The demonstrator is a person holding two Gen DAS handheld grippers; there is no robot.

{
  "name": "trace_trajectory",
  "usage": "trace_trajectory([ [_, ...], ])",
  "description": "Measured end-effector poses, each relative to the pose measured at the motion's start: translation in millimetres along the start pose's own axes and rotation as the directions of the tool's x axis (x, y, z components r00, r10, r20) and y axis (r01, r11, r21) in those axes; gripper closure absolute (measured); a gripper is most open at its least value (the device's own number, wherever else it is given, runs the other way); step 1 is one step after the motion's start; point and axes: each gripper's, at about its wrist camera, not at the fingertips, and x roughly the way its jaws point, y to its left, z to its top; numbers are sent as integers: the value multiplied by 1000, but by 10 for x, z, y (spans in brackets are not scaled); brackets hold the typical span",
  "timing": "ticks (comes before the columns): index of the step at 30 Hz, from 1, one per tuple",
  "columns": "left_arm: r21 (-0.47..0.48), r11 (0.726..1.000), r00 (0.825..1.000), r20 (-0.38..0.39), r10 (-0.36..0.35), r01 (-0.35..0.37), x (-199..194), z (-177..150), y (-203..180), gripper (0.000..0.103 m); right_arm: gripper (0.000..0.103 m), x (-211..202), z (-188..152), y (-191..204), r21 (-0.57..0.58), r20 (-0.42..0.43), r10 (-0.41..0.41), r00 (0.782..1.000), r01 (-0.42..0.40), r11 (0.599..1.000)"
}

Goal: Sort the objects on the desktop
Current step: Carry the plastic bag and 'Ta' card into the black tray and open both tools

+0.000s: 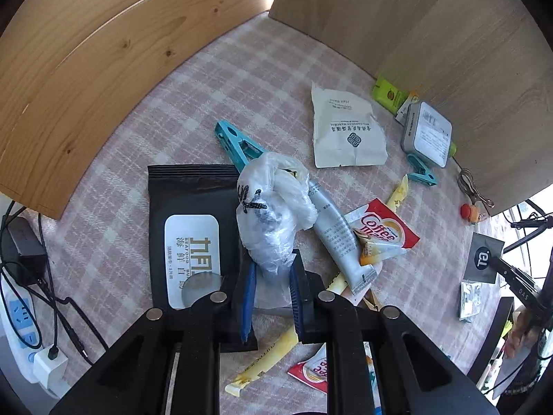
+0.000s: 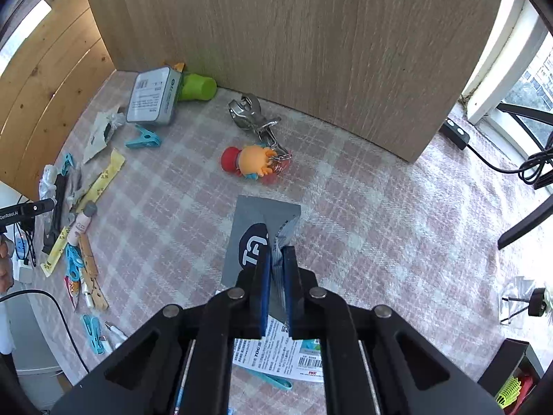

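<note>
Two tongs aimed down over cluttered cloth (image 2: 363, 207): left gripper (image 1: 273, 269) clenched on bag (image 1: 273, 204), lower centre; right gripper (image 2: 276, 266) pinching packet (image 2: 257, 238), apparently for sorting.

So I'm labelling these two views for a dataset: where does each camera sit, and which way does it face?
Left wrist: mounted on the left gripper, looking steeply down along its fingers at a crumpled plastic bag they pinch.
Right wrist: mounted on the right gripper, also facing down; its fingers are shut on a grey sachet.
Shared: pink checked tablecloth, metal tin, toy keychain.
</note>
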Motion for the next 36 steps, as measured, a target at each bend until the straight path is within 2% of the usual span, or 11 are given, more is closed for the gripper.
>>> trace_trajectory([
  [4, 47, 999, 1000, 23, -13, 12, -224, -29, -89, 86, 96, -219, -136, -134, 33, 47, 11, 999, -12, 999],
  [8, 123, 992, 998, 44, -39, 33, -342, -112, -454, 86, 96, -438, -306, -206, 75, 92, -4, 996, -3, 997],
  [12, 218, 973, 995, 48, -89, 76, -360, -297, -1024, 86, 96, -655, -589, -344, 144, 153, 0, 988, -22, 989],
  [16, 328, 937, 990, 29, -138, 121, -419, -535, -1629, 86, 96, -1024, -953, -665, 217, 202, -20, 979, -25, 976],
  [20, 428, 888, 983, -9, -183, 169, -455, -850, -2212, 86, 96, -1367, -1346, -1093, 310, 240, -63, 969, -14, 951],
  [25, 539, 810, 971, -73, -230, 232, -442, -1346, -2968, 86, 96, -1751, -1946, -1696, 428, 252, -147, 957, 26, 904],
  [30, 626, 714, 948, -167, -270, 313, -408, -1972, -3705, 86, 96, -2099, -2593, -2262, 539, 233, -239, 943, 79, 838],
  [36, 704, 592, 919, -285, -272, 393, -342, -2806, -4465, 86, 96, -2398, -3281, -2769, 638, 196, -316, 928, 124, 760],
])
